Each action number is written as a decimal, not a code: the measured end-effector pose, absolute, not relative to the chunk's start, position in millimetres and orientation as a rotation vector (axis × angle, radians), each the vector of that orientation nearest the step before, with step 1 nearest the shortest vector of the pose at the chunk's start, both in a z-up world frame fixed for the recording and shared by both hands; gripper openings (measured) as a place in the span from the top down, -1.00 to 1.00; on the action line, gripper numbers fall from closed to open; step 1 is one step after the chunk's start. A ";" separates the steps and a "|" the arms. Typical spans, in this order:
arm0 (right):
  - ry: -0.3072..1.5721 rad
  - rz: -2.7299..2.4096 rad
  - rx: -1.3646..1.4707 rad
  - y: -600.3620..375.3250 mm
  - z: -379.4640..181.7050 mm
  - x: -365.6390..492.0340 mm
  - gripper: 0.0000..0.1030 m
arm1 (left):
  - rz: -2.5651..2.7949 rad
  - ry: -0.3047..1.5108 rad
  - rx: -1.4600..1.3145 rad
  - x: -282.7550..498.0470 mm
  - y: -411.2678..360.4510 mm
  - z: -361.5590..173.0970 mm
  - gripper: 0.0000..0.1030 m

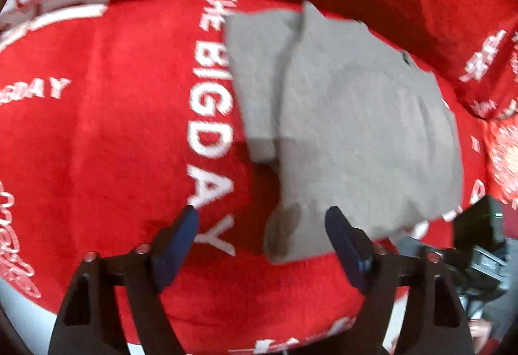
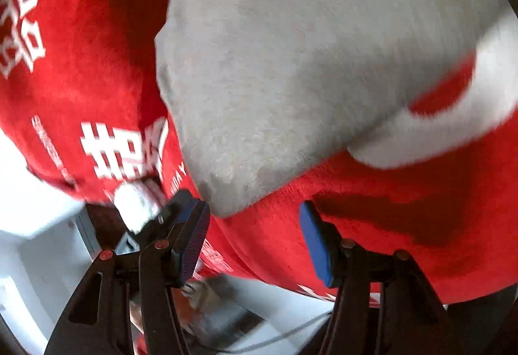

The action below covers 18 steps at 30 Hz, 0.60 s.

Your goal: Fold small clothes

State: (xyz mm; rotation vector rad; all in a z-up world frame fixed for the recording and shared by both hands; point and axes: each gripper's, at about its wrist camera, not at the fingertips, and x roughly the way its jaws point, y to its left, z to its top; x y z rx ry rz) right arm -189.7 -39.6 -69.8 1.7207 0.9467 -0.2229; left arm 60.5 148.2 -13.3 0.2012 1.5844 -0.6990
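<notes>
While both cameras are smeared by blur, the grey garment (image 1: 340, 115) can be made out lying folded on a red plush cover (image 1: 113, 128) printed with white lettering, one layer lapped over another along a seam running near to far. The left gripper (image 1: 262, 232) hangs above the garment's near edge with its jaws spread, the cloth's corner showing between them but not pinched. The right gripper (image 2: 254, 219) also has its jaws spread and holds nothing; the garment's (image 2: 307, 47) rounded near corner lies just beyond its tips. What lies under the cover cannot be told.
</notes>
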 end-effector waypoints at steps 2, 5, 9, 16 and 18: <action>0.855 -0.257 1.790 -41.7 -74.2 -195.8 -0.19 | -0.762 1.593 0.186 56.2 145.9 -20.2 -0.50; 0.769 -0.286 1.842 -47.4 -78.5 -196.4 -0.19 | -0.809 1.654 0.145 55.2 139.3 -35.5 0.07; 0.787 -0.290 1.800 -62.2 -70.6 -184.1 0.84 | -0.849 1.683 0.126 43.7 128.3 -40.6 0.68; 0.960 -0.269 1.577 -54.1 -50.0 -189.9 0.85 | -0.913 1.596 0.177 35.6 138.9 -10.9 0.83; 0.989 -0.303 1.592 -52.1 -65.6 -196.3 0.85 | -0.893 1.616 0.202 34.0 140.7 -19.5 0.83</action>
